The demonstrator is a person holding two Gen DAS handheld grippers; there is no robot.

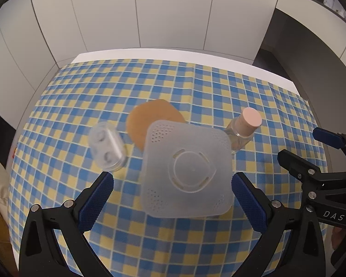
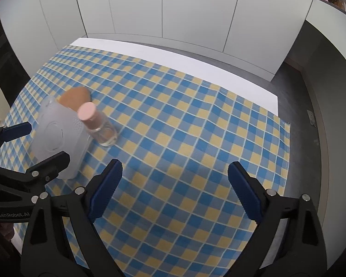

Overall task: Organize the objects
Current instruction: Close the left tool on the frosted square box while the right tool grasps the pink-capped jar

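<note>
Left view, tongs: left tongs (image 1: 172, 185) stand wide, empty, above the near half of the box (image 1: 187, 169).
Left view, things: frosted square box mid-worktop; puff (image 1: 147, 120) tucked behind it; clear case (image 1: 107, 149) just left; bottle (image 1: 243, 129) just right, upright.
Left view, step: likely a grasp on the box; centre the pads on its two side walls and lower evenly, so neither the case nor the bottle gets nudged.
Right view, tongs: right tongs (image 2: 175, 190) wide, nothing between them, over bare cloth (image 2: 196, 127).
Right view, room: broad free cloth to the right of the bottle (image 2: 99, 124); worktop (image 2: 173, 55) far edge well apart; box (image 2: 57, 136) close to the left tongs (image 2: 32, 143).
</note>
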